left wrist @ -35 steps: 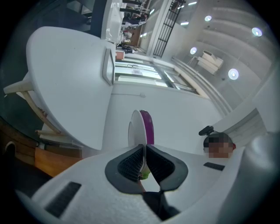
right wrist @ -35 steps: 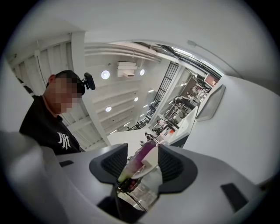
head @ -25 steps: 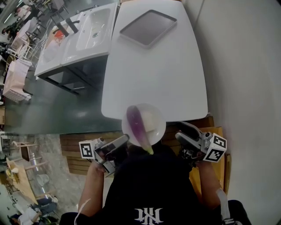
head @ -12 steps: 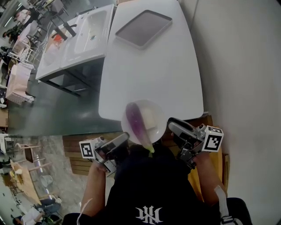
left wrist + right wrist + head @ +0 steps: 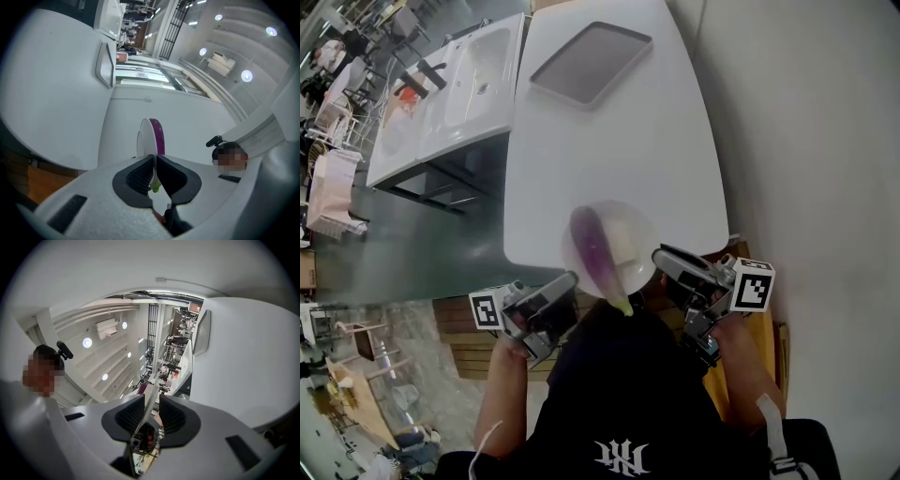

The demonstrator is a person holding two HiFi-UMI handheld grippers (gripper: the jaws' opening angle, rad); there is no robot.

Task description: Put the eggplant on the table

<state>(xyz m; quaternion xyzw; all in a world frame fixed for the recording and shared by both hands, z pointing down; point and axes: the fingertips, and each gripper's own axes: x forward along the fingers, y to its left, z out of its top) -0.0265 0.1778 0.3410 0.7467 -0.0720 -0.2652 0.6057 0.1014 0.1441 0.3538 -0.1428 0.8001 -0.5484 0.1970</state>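
Note:
A purple eggplant (image 5: 593, 251) lies on a white plate (image 5: 635, 228) held over the near edge of the white table (image 5: 609, 141). My left gripper (image 5: 565, 286) is shut on the plate's left rim. In the left gripper view the plate (image 5: 144, 138) stands edge-on between the jaws of the left gripper (image 5: 154, 171), the eggplant (image 5: 158, 136) against it. My right gripper (image 5: 664, 262) is at the plate's right rim, its jaws closing. In the right gripper view the rim (image 5: 149, 399) runs between the right gripper's (image 5: 151, 413) pads, with a gap still showing on one side.
A grey tray (image 5: 591, 64) lies at the table's far end. A white double sink (image 5: 455, 94) stands to the left across a dark floor gap. A pale wall (image 5: 806, 141) runs along the right. Wooden furniture (image 5: 759, 337) sits under my right hand.
The plate with the eggplant has shifted forward over the table's edge. My right gripper has moved in to the plate's right rim, rolled, and its jaws have narrowed.

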